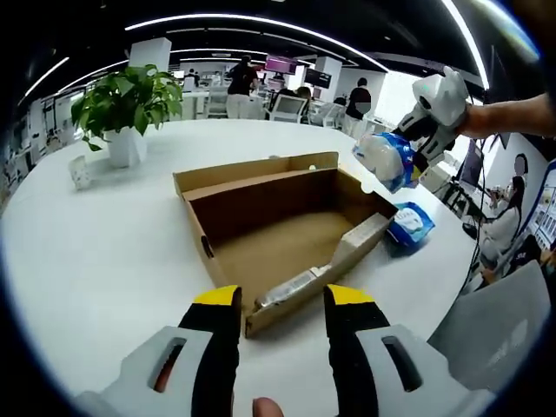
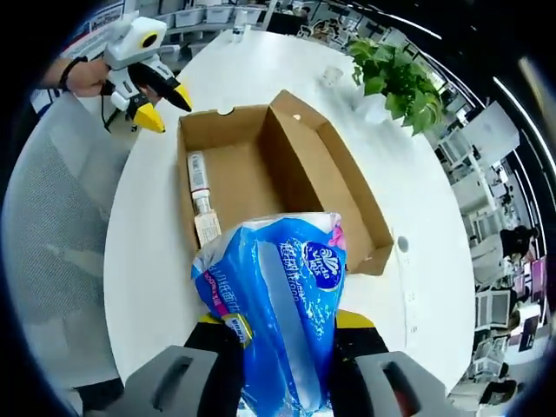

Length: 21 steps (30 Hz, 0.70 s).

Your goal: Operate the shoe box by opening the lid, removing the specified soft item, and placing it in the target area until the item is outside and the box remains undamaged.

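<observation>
Blue tissue pack clamped between right gripper jaws above open shoe box; left gripper jaws wide.

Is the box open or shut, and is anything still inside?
Open and empty. The box has its lid folded back, showing a bare cardboard bottom. The right gripper holds the blue pack above it.

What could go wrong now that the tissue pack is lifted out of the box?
The right gripper pinches only the soft tissue pack's lower end, so it might slip and fall back into the open shoe box. Another blue pack lies beside the box, so the landing spot may be crowded.
</observation>
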{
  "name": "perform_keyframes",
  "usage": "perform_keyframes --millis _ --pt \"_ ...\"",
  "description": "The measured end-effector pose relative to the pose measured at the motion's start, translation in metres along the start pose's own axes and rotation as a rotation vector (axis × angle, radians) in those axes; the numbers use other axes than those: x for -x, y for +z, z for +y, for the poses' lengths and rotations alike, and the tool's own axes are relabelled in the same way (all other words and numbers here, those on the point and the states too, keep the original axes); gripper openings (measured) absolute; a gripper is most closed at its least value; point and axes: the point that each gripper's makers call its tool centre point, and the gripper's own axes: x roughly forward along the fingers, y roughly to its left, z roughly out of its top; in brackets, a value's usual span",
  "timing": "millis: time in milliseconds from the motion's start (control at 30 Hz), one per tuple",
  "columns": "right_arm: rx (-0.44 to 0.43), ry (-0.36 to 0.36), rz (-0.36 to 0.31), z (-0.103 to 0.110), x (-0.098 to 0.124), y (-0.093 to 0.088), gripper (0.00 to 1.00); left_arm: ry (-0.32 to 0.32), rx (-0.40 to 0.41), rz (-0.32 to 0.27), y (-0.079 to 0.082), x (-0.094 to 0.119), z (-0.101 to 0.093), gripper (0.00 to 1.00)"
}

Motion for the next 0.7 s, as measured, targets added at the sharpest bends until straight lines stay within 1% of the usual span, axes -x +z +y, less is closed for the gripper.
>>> perform_keyframes --millis 100,200,233,333,467,567,633,700 --pt "-0.017 -0.006 0.015 0.001 0.003 -0.020 0.33 0.004 0.004 -0.002 0.001 0.000 0.002 0.38" --pt "-0.040 -0.010 0.020 0.004 0.006 -0.036 0.33 0.005 -0.003 0.004 -0.001 0.000 0.002 0.38" --pt "-0.053 -0.011 0.024 0.005 0.008 -0.045 0.33 0.008 -0.004 0.007 -0.001 0.000 0.002 0.38" --pt "-0.080 -0.011 0.035 0.010 0.011 -0.067 0.33 0.022 0.007 0.004 0.000 0.001 0.006 0.38" --pt "-0.100 -0.014 0.047 0.013 0.017 -0.092 0.33 0.044 0.022 0.001 0.000 0.002 0.013 0.38" --pt "-0.119 -0.018 0.053 0.015 0.021 -0.111 0.33 0.057 0.023 0.005 -0.001 0.003 0.015 0.38" --pt "-0.133 -0.018 0.063 0.018 0.025 -0.128 0.33 0.066 0.017 0.010 -0.002 0.004 0.016 0.38" --pt "-0.130 -0.018 0.076 0.020 0.027 -0.141 0.33 0.072 0.010 0.015 -0.003 0.004 0.017 0.38"
